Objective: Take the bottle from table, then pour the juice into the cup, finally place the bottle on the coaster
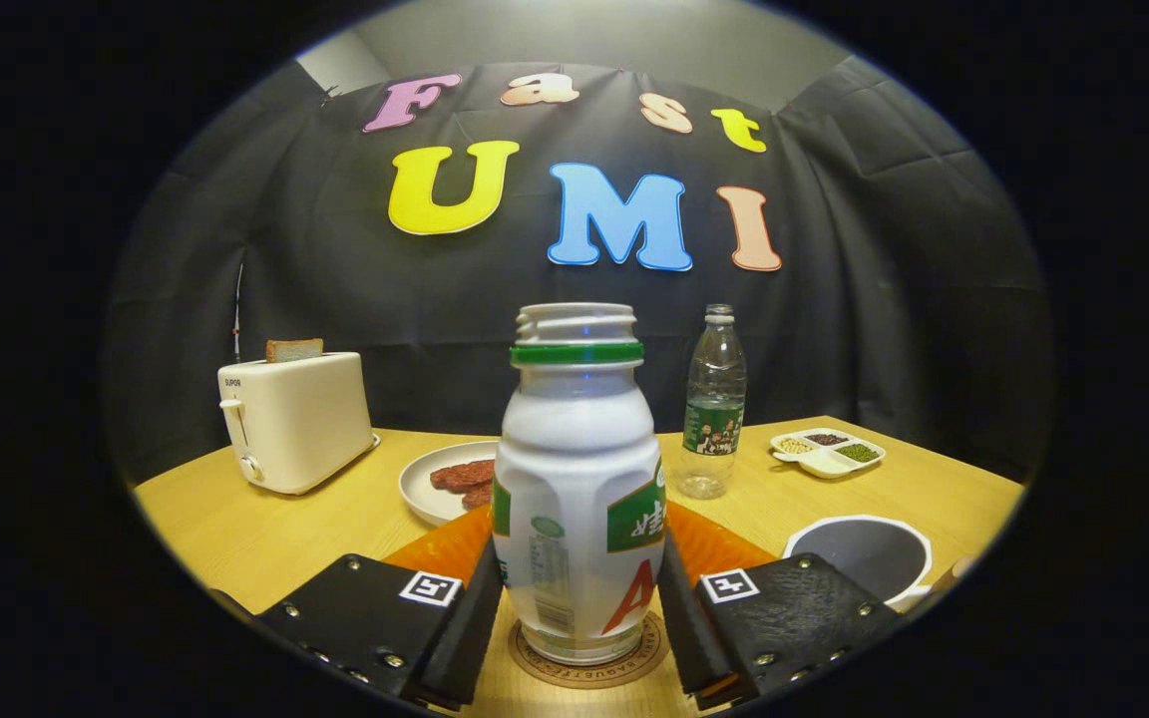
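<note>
The white juice bottle (574, 469), uncapped with a green ring at its neck, stands upright on the round cork coaster (586, 666) close in front of me. My gripper (579, 608) holds it low on its body, with one finger (470, 623) against its left side and the other against its right. It is shut on the bottle. The white cup (869, 558) with a dark inside sits just right of the right finger, at the table's near edge.
An orange mat (724, 546) lies behind the bottle. Beyond it are a white plate of meat slices (422, 484), a clear plastic water bottle (714, 409), a divided dish of beans (827, 452) and a white toaster (295, 419) with bread at the far left.
</note>
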`<action>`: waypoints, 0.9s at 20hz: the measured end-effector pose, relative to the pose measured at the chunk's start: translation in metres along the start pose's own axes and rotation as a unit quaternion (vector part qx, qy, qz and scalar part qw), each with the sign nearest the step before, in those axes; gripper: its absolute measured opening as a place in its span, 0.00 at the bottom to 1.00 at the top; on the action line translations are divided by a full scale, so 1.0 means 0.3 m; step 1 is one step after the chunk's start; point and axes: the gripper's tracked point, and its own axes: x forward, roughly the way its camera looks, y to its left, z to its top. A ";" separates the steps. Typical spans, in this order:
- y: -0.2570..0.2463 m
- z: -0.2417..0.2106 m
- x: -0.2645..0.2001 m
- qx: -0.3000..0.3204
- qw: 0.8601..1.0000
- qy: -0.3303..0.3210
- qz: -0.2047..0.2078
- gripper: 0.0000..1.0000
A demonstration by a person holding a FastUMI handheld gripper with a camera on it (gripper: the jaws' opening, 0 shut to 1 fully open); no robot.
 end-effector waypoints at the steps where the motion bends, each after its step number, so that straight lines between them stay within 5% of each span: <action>1: 0.016 -0.015 0.007 0.008 1.000 0.003 0.007 0.76; 2: 0.024 -0.027 0.010 0.012 1.000 0.008 0.010 0.92; 3: 0.020 -0.029 0.006 0.010 1.000 0.011 0.009 0.96; 18: -0.023 0.080 -0.185 0.041 0.998 -0.040 0.010 0.97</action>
